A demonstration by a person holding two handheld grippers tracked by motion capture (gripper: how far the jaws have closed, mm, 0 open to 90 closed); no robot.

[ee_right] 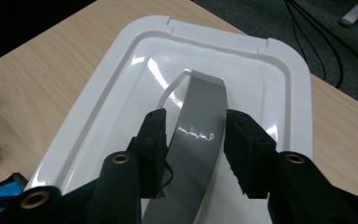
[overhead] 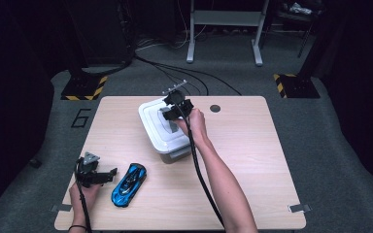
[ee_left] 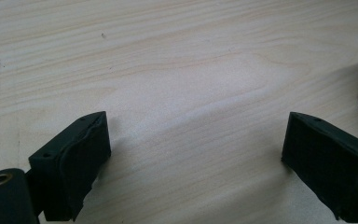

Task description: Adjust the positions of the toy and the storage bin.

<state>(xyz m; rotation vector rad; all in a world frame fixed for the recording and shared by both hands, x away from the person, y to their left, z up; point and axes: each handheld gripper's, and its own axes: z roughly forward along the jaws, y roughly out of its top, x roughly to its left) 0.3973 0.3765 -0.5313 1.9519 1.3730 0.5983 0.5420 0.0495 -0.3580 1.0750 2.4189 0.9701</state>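
Positioning at this moment divides the work between our two hands. We keep the left tool (overhead: 108, 174) low at the near left part of the surface (overhead: 252, 160), jaws spread wide with nothing but bare woodgrain between them in the left gripper view. We judge this a parked stance: it keeps that hand out of the working zone yet ready.

Just to the right of the left tool lies a blue toy car (overhead: 128, 184), flat on its wheels and apart from the jaws; a dark fragment at the right edge of the left gripper view may belong to it, though we cannot confirm that. Its place beside the idle tool suggests it is the item to be stowed once the container is open.

Farther right and ahead, the white lidded box (overhead: 151, 114) sits on the surface. The right tool (ee_right: 193, 154) straddles the grey handle (ee_right: 200, 126) that arches from the centre of the lid (ee_right: 121, 79). The jaws stand on either side of the strap, close to its edges; whether they press it firmly we cannot tell. Gripping the centre handle would let the lid rise level.
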